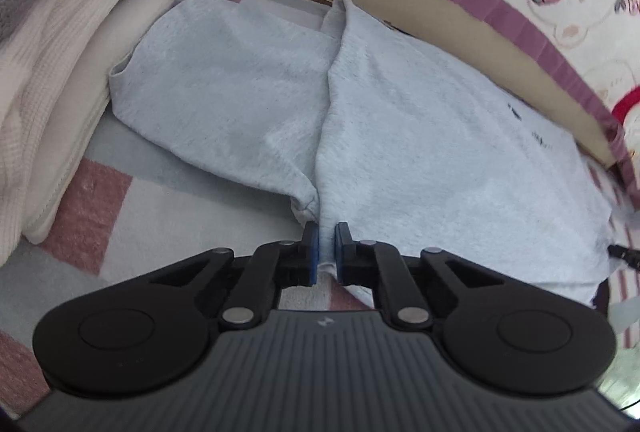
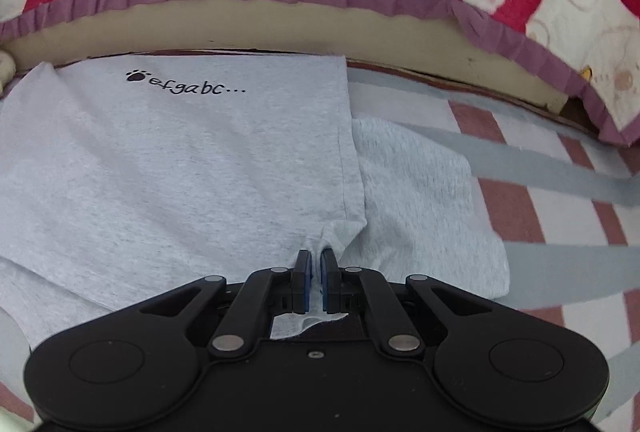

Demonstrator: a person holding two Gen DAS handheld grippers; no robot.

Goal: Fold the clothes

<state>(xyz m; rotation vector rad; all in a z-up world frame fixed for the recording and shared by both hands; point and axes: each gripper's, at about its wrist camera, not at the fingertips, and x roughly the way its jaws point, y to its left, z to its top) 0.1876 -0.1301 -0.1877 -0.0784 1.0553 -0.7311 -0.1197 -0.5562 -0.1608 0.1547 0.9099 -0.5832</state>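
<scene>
Pinching near hem of grey T-shirt [image 2: 180, 160], lying mid-frame on checked blanket [image 2: 560, 232] | left hand-held gripper [image 1: 327, 252] and right hand-held gripper [image 2: 315, 280] are clamping cloth, jaws narrow | step: folding in progress | next: probably lifting hem evenly toward top | print is reading "efgabc..." [image 2: 188, 85], upper left

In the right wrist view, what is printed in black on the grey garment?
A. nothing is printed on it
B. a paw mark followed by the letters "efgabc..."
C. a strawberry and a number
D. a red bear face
B: the grey garment carries a black paw print with "efgabc..." near its far edge.
</scene>
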